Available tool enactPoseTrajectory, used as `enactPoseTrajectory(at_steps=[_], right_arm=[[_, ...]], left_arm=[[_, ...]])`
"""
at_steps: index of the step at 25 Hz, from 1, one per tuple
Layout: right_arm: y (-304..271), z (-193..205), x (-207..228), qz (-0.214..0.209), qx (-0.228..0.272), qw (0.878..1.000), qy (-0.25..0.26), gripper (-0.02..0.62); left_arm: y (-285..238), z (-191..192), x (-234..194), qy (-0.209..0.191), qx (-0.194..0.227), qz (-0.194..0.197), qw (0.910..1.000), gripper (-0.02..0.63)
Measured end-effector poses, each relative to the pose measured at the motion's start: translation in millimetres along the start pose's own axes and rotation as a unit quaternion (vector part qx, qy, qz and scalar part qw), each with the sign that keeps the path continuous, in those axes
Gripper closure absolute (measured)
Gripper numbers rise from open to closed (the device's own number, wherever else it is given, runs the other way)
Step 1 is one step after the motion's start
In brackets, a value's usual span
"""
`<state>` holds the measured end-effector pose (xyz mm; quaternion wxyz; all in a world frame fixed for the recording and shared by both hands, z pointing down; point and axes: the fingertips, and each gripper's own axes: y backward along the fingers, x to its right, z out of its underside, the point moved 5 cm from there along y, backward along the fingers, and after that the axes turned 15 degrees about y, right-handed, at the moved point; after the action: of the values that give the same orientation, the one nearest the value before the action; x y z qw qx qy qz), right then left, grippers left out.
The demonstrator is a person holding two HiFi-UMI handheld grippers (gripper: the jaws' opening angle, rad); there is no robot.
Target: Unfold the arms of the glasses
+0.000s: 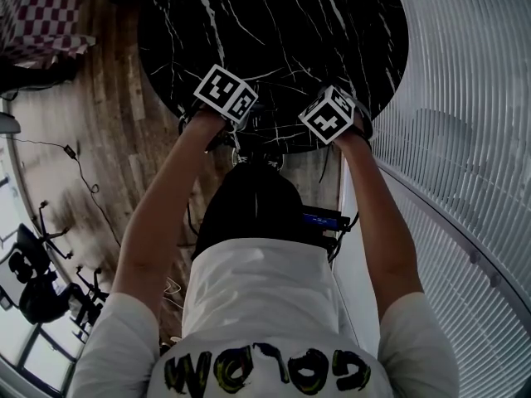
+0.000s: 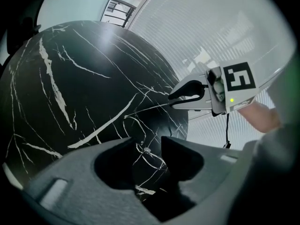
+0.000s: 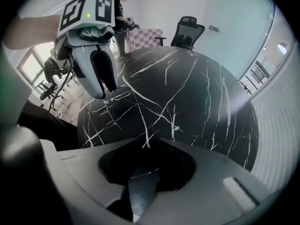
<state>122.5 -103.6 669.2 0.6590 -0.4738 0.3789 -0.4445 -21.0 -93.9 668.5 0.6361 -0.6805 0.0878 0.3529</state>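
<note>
- Left claw [image 2: 146, 144]: released, its jaws wide apart and pressing on nothing. The wire-rimmed glasses [image 2: 136, 131] lie on the black marble table [image 2: 70, 78], in its gap and just beyond.
- The glasses look very light, of thin springy wire. They are probably fragile at the hinges and apt to skate on polished stone, so pinch the frame gently beside a hinge.
- Farther off, to its right: right claw [image 2: 170, 100], jaws slightly apart at the tip of one thin arm [image 2: 147, 109]; I cannot tell if they touch it.
</note>
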Motion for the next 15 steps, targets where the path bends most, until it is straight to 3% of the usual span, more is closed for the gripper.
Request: enactPoseTrajectory(at_steps=[4, 8, 13, 15], right_arm=[[12, 2, 1, 0.010, 0.005, 1.000, -0.004, 0.505], [35, 3, 2, 0.038, 0.025, 0.999, -0.016, 0.514], [95, -4, 4, 0.127, 0.104, 0.985, -0.055, 0.588], [121, -11, 1, 0.146, 0.140, 0.976, -0.076, 0.592]], left_arm=[[11, 0, 0, 0.004, 0.021, -0.012, 0.9997, 0.422], [33, 5, 4, 0.008, 0.071, -0.033, 0.9969, 0.419], [69, 25, 30, 0.031, 0.145, -0.026, 0.9887, 0.428], [87, 33, 42, 0.036, 0.184, -0.025, 0.9819, 0.469]])
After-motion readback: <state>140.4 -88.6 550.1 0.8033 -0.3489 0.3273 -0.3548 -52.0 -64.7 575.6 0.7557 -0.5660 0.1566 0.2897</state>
